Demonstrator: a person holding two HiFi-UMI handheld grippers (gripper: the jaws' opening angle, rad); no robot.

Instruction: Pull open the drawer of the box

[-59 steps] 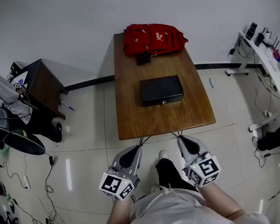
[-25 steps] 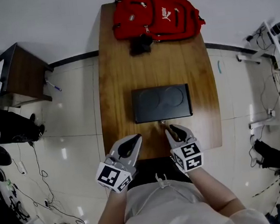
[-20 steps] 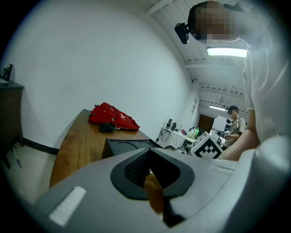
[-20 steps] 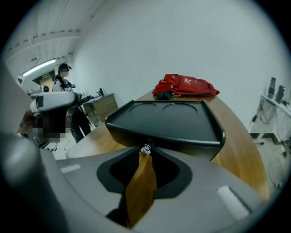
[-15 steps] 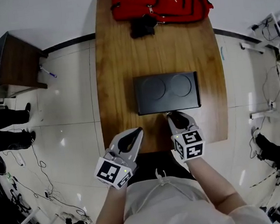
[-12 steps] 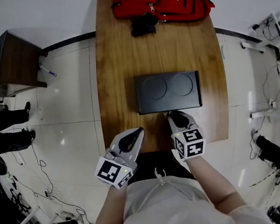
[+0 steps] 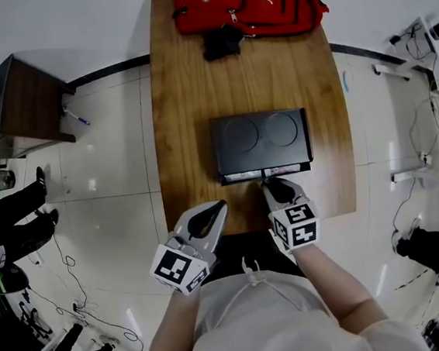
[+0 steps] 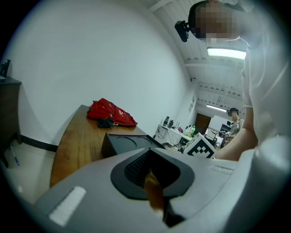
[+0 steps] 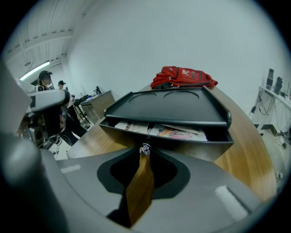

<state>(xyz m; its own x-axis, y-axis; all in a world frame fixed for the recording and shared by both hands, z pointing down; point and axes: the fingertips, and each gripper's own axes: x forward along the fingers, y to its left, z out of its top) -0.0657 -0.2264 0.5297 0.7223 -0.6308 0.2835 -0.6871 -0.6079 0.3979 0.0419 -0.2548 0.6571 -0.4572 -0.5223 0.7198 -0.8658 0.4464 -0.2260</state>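
A black box [image 7: 261, 139] with two round dents in its lid lies on the long wooden table [image 7: 184, 135]. Its drawer [image 7: 264, 173] stands a little way out toward me; the right gripper view shows printed papers [image 9: 166, 131] inside. My right gripper [image 7: 268, 183] is shut on the drawer's small metal knob [image 9: 144, 148] at the middle of the drawer front. My left gripper [image 7: 218, 205] hangs over the table's near edge, left of the box, shut with nothing in it. In the left gripper view the box [image 8: 122, 144] lies ahead.
A red backpack [image 7: 246, 3] and a small black item [image 7: 221, 44] lie at the table's far end. A dark side table [image 7: 21, 102] stands on the tiled floor to the left, with a person's legs [image 7: 17, 215] and cables nearby. Equipment lines the right wall.
I have come up to the table and my right gripper has reached the knob and shut on it. In the last half second the drawer has slid a little way out.
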